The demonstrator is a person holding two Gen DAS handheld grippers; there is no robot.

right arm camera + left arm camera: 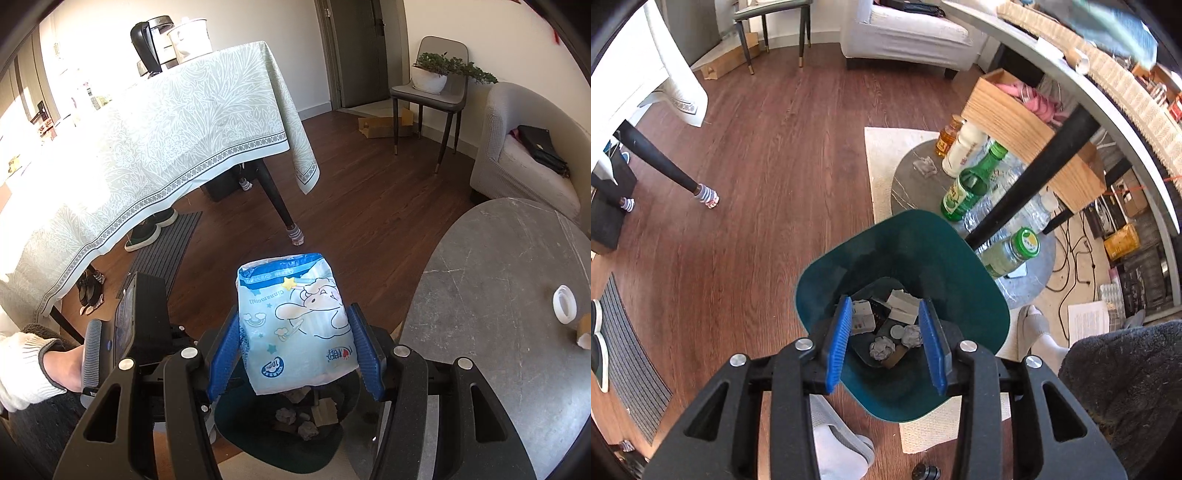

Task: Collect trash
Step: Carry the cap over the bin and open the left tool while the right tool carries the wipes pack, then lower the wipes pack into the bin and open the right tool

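**Tissue pack held over the bin**

We held the right gripper [295, 354] clamped on a soft blue tissue pack [295, 325], directly above the teal bin [905, 243]. Our left gripper [886, 343] hung over the same bin with fingers spread and nothing between them. Crumpled paper [882, 349] and cardboard scraps already lay in the bin. Bottles [964, 188] stood just beyond the bin. To drop well, we judged the pack should stay centred over the opening before the fingers parted.
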